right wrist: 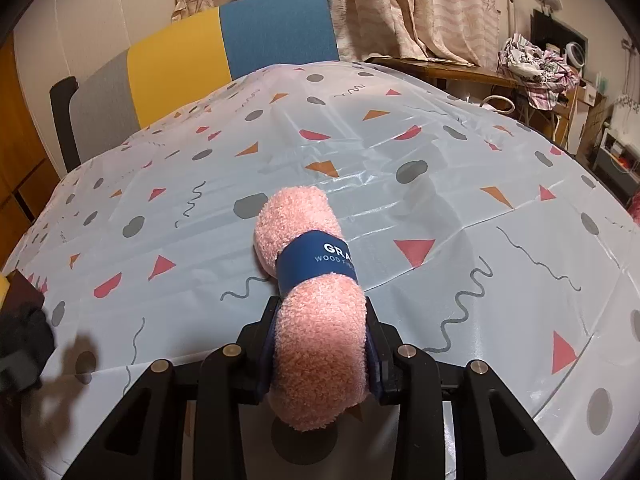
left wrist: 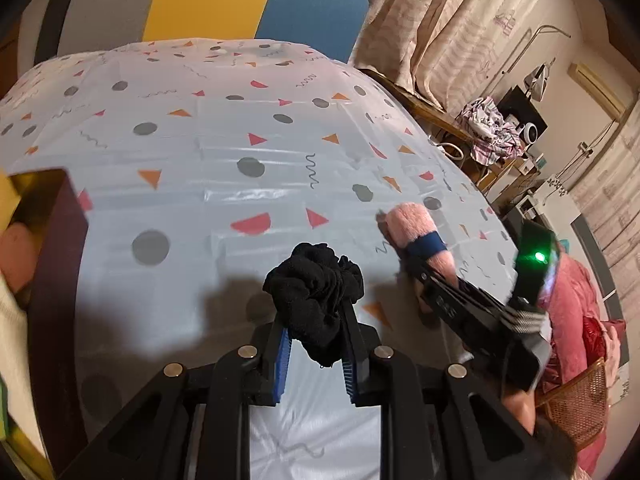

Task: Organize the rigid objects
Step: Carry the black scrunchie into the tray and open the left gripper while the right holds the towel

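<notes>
My left gripper is shut on a bunched black cloth and holds it above the patterned tablecloth. My right gripper is shut on a rolled pink towel with a blue paper band; the roll points away over the tablecloth. In the left wrist view the pink towel and the right gripper show at the right. The black cloth shows at the left edge of the right wrist view.
A dark-walled box with a yellowish inside stands at the table's left edge. A chair with grey, yellow and blue panels stands behind the table. Curtains and a cluttered side table are at the back right.
</notes>
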`<state>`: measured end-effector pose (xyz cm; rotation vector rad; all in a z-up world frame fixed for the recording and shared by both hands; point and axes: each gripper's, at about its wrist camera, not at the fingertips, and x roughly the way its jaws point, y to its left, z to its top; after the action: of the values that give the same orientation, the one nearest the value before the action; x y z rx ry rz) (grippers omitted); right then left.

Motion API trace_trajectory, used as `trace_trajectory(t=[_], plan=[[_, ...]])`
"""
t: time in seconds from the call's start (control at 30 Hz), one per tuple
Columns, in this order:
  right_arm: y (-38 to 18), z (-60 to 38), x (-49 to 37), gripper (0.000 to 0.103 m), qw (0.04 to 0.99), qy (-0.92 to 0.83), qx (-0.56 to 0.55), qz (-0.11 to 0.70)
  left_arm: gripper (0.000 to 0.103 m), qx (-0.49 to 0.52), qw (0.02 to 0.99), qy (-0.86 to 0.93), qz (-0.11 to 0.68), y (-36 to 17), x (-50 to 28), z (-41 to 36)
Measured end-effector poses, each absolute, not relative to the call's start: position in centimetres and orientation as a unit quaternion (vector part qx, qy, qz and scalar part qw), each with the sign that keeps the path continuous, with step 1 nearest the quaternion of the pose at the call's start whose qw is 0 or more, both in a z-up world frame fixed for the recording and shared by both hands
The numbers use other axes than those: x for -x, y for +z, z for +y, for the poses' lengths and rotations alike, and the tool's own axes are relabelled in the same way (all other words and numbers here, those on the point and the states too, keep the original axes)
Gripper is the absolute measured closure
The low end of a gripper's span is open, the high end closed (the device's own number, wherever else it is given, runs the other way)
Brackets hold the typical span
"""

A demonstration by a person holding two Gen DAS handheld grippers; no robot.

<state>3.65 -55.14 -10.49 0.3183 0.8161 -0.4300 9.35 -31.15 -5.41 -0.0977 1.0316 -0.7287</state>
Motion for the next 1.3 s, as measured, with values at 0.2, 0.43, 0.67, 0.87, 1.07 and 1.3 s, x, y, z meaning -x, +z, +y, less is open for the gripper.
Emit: trace_trajectory(t=[0.2,0.43,0.67,0.87,1.07,1.3], plan=[[-10.5,-55.0,-3.8,0.066,0.882,-0.210,-0.147,0.395,0.082,0.058,0.805,-0.342,0.481,-4.9,-7.6,-28.6],[-10.5,-54.9,-3.9,0.066,0.881,-0.213,-0.139,0.398,0.082,0.061,0.808,-0.345,0.474,-3.9,-5.8,-24.9],[-10.5,-54.7,-4.0,0.066,0.880,-0.217,-0.131,0.402,0.082,0.079,0.824,-0.325,0.457,-2.2,-4.9,-19.5],[-10.5,-54.4,-4.1,0.066,0.879,-0.221,-0.122,0.405,0.082,0.103,0.844,-0.286,0.442,-1.1,-5.2,-13.8],[-10.5,-54.0,-4.4,0.066,0.876,-0.227,-0.109,0.411,0.082,0.130,0.862,-0.229,0.434,-1.3,-6.6,-7.9],[-10.5,-53.7,-4.5,0.066,0.874,-0.234,-0.096,0.415,0.082,0.157,0.872,-0.166,0.433,-2.2,-10.5,-2.8]])
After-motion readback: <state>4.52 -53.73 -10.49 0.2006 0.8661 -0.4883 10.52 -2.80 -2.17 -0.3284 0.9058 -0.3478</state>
